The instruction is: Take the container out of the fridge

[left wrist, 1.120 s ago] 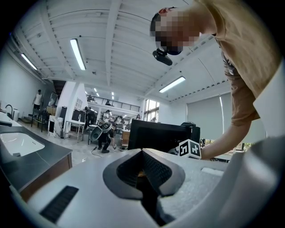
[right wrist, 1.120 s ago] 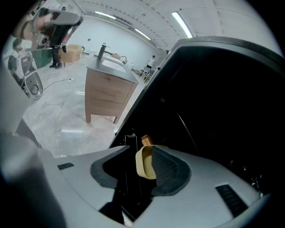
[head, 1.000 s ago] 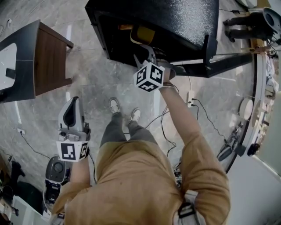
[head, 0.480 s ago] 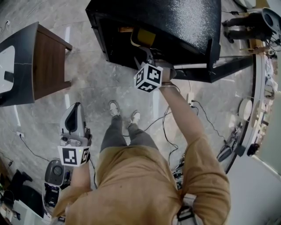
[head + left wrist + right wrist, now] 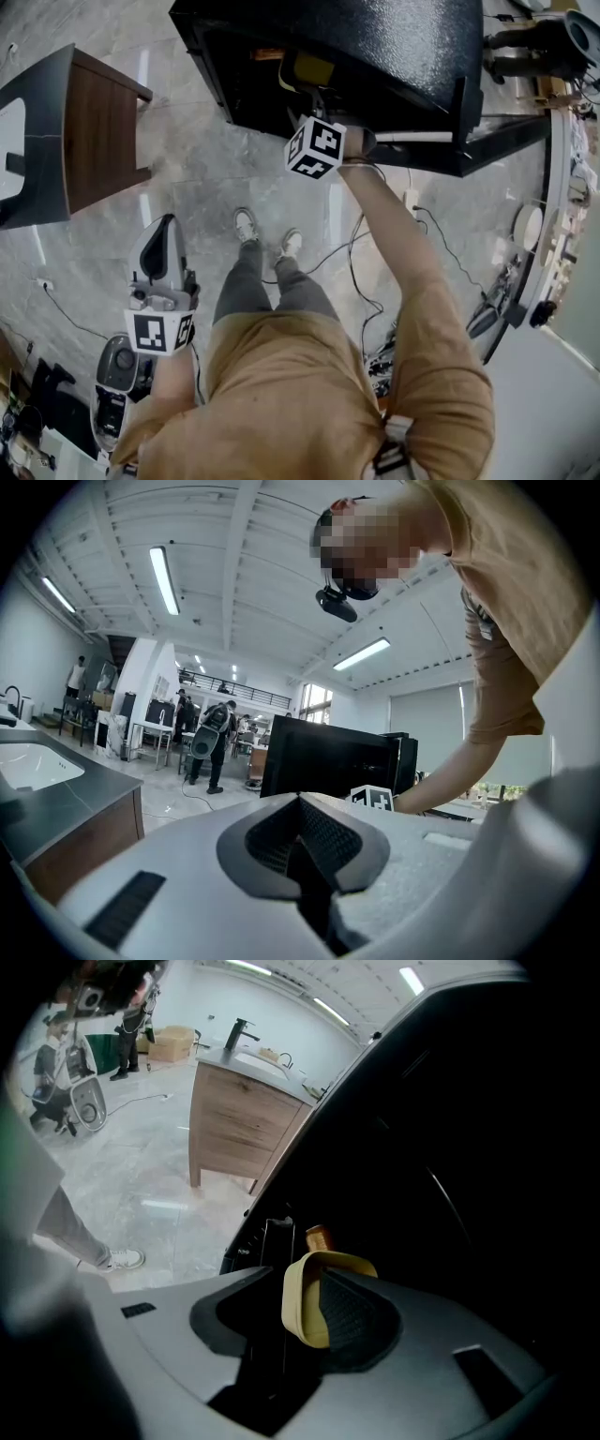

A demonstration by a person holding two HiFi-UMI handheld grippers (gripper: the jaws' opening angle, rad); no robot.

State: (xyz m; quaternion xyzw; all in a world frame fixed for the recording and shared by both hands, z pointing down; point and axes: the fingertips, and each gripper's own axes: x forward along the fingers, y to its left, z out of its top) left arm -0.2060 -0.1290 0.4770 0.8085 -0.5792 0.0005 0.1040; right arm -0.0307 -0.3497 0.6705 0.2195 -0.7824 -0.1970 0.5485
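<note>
Head view: I'm looking down at the black fridge [image 5: 375, 47] on the floor, and the right gripper [image 5: 314, 98] is reaching into its open front, where the yellow container [image 5: 309, 70] is sitting just inside the front edge. The left gripper [image 5: 161, 230] is hanging out by my side over the floor, well away from the fridge.

Left gripper view: the left gripper [image 5: 302, 855] is clenched with nothing in it, and it's pointing at the fridge [image 5: 328, 757].

Right gripper view: the right gripper [image 5: 300, 1288] is spread wide. The container [image 5: 302, 1307] wall is sitting between the jaws, right against the right-hand pad. I'm seeing a gap on the other side, so it's not grasping.
</note>
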